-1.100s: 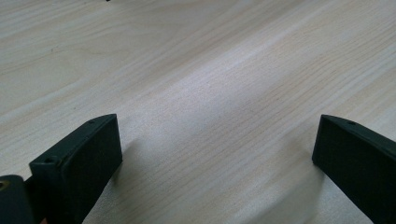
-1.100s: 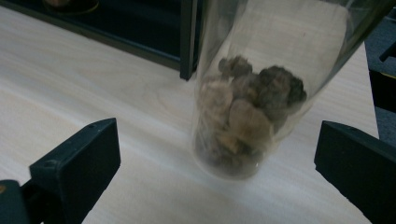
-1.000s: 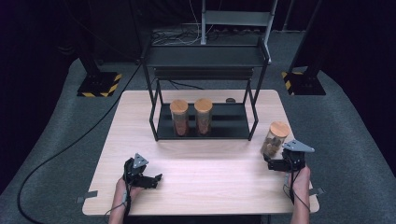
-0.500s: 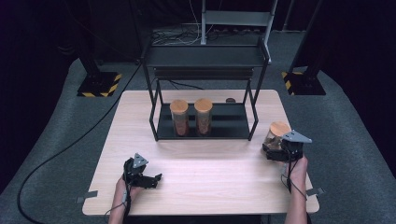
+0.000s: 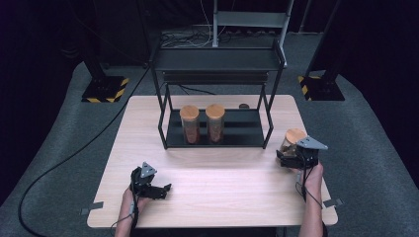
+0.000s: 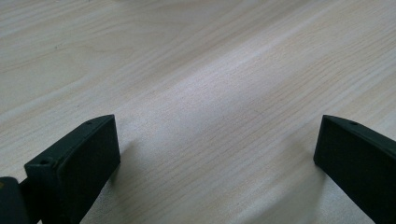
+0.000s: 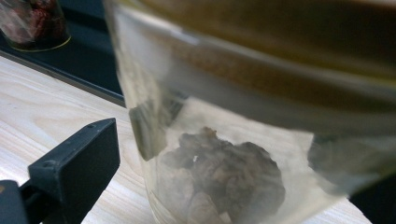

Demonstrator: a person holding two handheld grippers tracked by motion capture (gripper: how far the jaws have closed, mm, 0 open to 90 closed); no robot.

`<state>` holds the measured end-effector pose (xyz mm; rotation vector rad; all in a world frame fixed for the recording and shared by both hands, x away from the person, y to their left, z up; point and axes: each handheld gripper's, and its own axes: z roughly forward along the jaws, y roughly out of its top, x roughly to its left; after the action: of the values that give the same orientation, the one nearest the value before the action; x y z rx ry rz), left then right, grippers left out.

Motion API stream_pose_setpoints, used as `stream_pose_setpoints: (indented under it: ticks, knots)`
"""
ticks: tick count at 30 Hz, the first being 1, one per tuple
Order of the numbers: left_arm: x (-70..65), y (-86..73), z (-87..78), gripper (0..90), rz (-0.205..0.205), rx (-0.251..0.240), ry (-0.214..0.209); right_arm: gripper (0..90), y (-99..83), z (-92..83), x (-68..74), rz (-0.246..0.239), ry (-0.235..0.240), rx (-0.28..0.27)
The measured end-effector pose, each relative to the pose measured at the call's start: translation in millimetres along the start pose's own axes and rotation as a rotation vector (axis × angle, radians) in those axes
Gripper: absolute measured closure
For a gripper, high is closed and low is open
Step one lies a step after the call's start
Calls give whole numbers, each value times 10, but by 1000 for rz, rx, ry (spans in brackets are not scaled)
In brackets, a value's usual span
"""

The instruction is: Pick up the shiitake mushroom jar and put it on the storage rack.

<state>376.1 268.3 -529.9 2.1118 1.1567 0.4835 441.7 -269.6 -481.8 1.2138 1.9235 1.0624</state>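
Observation:
A cork-lidded glass jar [image 5: 292, 140] with dark brown lumps inside stands on the table's right side, just off the black rack [image 5: 217, 60]. My right gripper [image 5: 285, 158] is right up against it from the near side. In the right gripper view the jar [image 7: 224, 182] sits between the spread jaws of the right gripper [image 7: 219, 158], with a gap left at the left fingertip [image 7: 79, 154], so it is open around the jar. My left gripper [image 5: 164, 189] rests low at the front left, and the left gripper [image 6: 217, 154] is open over bare wood.
Two more cork-lidded jars [image 5: 190, 123] [image 5: 215, 121] stand side by side on the rack's lower shelf [image 5: 237, 129]; one of them [image 7: 37, 23] appears at the upper left in the right gripper view. A small dark object [image 5: 243, 105] lies behind the rack. Black stands sit on the floor beyond the wooden table [image 5: 222, 197].
My right gripper has moved forward and slightly left, closing in on the jar until the jar sits between its jaws. The left gripper has stayed put.

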Motion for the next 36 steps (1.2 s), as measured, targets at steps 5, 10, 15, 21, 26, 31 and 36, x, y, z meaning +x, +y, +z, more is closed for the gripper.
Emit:
stream_pose_setpoints:
  ticks: [5,10,15,21,26,31,36]
  knots:
    - [0,0,0,0,0,0,0,0,-13,23,4,2,2,-8]
    - [0,0,0,0,0,0,0,0,-39,49,4,2,12,-12]
    - [1,0,0,0,1,1,0,115,-67,47,6,9,-9,-37]
    - [1,0,-1,0,1,1,0,231,-128,63,-39,30,20,-48]
    - [0,0,-1,0,2,1,0,243,-154,65,-49,50,28,-73]
    - [0,0,-1,0,2,1,0,246,-166,65,-50,57,35,-83]
    - [0,0,-1,0,2,1,0,247,-172,63,-46,62,32,-88]
